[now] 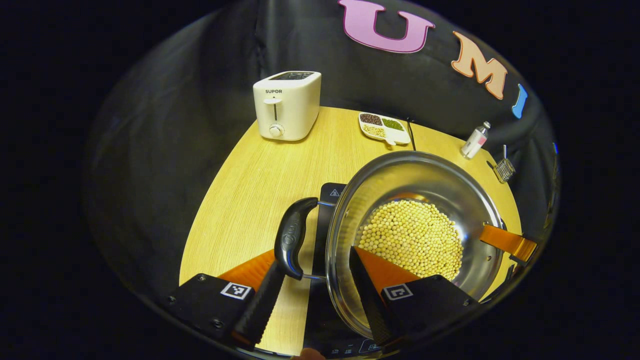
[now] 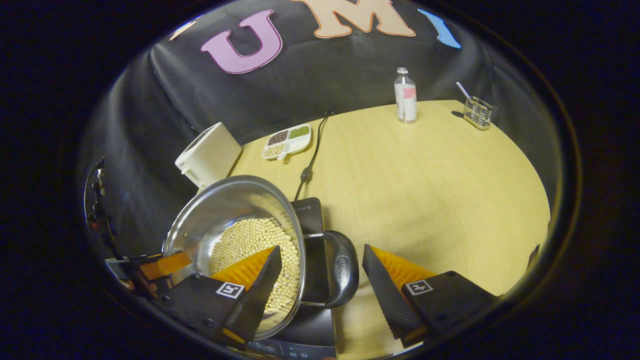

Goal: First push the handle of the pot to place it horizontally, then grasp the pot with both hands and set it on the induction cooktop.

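The steel pot (image 1: 415, 220), with a layer of pale soybeans (image 1: 411, 239) across its bottom, sits over the black induction cooktop (image 1: 327, 197) on the wooden table (image 1: 250, 195); whether its base rests on the glass or hangs just above it I cannot tell. In the left gripper view the left gripper (image 1: 317, 295) stands with its fingers spread to either side of the pot's wall: one finger lies outside, just beside the black loop handle (image 1: 292, 237) at about nine o'clock of the pot, the other reaches inside the rim over the soybeans, and neither visibly presses, so I judge it released, straddling rather than clamping. The right gripper view mirrors this: the right gripper (image 2: 322, 287) has one finger inside the bowl and the other well outside, with the opposite loop handle (image 2: 342, 267) and the rim in the wide gap between them, also unclenched. Each claw brackets a handle on opposite sides, which suits a two-handed carry that keeps a loaded pot level. From the pot's place over the cooktop the task looks near its end. At twelve o'clock beyond the pot lie a divided dish of beans (image 1: 384, 128) and a white toaster (image 1: 287, 105); a small bottle (image 2: 405, 96) and a wire holder (image 2: 478, 112) stand far off.
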